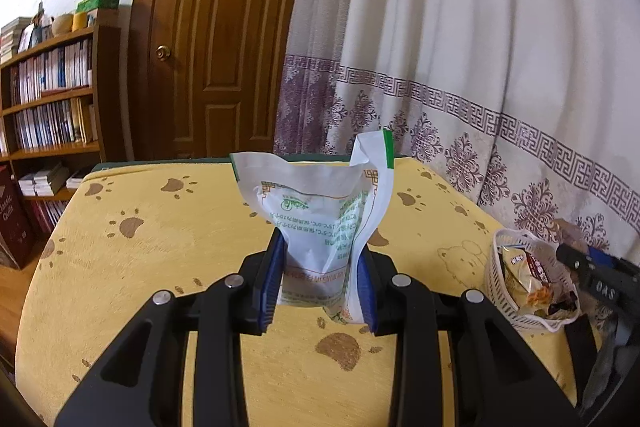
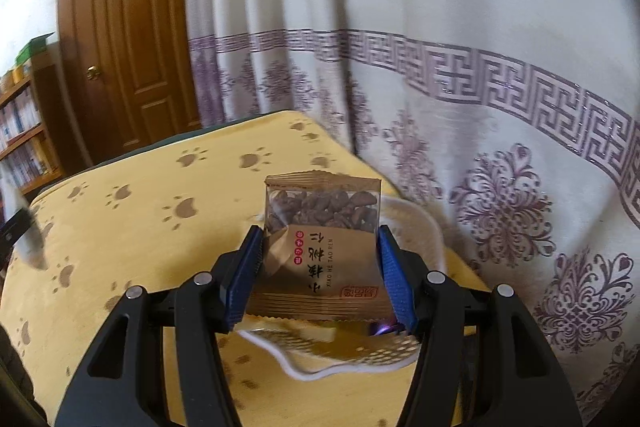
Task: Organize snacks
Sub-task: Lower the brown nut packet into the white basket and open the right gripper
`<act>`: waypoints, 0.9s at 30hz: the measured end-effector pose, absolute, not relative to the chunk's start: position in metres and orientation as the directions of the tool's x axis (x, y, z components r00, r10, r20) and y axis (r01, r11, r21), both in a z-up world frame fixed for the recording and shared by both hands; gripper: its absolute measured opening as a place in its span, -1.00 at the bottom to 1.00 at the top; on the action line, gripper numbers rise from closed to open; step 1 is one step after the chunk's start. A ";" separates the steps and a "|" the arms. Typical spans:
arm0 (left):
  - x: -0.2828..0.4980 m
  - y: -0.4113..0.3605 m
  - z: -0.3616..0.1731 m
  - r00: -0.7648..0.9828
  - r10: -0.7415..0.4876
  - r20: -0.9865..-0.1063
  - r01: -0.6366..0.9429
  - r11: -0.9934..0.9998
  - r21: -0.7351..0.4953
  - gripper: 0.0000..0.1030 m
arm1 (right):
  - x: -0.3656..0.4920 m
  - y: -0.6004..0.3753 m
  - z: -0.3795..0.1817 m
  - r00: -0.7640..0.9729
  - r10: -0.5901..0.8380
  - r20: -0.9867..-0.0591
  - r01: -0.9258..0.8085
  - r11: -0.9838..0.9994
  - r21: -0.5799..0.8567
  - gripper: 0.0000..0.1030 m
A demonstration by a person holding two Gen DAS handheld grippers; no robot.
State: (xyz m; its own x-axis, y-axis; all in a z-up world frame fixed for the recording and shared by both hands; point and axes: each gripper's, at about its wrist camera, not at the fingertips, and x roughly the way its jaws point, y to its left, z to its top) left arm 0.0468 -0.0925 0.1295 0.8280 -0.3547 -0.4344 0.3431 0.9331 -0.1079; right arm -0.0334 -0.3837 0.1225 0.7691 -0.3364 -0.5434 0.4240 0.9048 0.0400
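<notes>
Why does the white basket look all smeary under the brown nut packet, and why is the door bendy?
Right wrist view: the white basket is smeared by motion blur, while the nut packet in the right gripper stays sharp. Both views: the fisheye lens bows the door. Left wrist view: the white pouch is crisp.

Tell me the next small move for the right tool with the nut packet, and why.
Probably lower the right tool a little and open it. It is shut on the brown nut packet, which hangs right over the white basket, so a short drop should land it inside.
</notes>
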 end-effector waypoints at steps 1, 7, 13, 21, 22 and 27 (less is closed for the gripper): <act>0.045 -0.095 0.130 0.828 -0.358 -0.432 0.350 0.931 -0.101 -0.36 | -0.034 -0.389 0.121 0.763 -0.346 -0.546 0.438 0.898 0.042 0.15; 0.033 -0.112 0.129 0.829 -0.369 -0.421 0.382 0.922 -0.055 -0.36 | -0.032 -0.413 0.112 0.736 -0.356 -0.576 0.476 0.877 0.067 0.15; 0.024 -0.122 0.126 0.823 -0.381 -0.421 0.406 0.913 -0.033 -0.36 | -0.023 -0.431 0.096 0.708 -0.332 -0.623 0.493 0.865 0.098 0.16; 0.019 -0.133 0.122 0.815 -0.393 -0.426 0.430 0.903 -0.012 -0.36 | -0.027 -0.438 0.086 0.702 -0.323 -0.635 0.504 0.855 0.122 0.20; 0.019 -0.134 0.121 0.813 -0.394 -0.429 0.432 0.902 -0.010 -0.36 | -0.028 -0.437 0.087 0.705 -0.325 -0.631 0.503 0.856 0.120 0.20; 0.020 -0.136 0.118 0.810 -0.391 -0.437 0.434 0.901 -0.002 -0.36 | -0.043 -0.425 0.093 0.727 -0.337 -0.598 0.491 0.864 0.110 0.20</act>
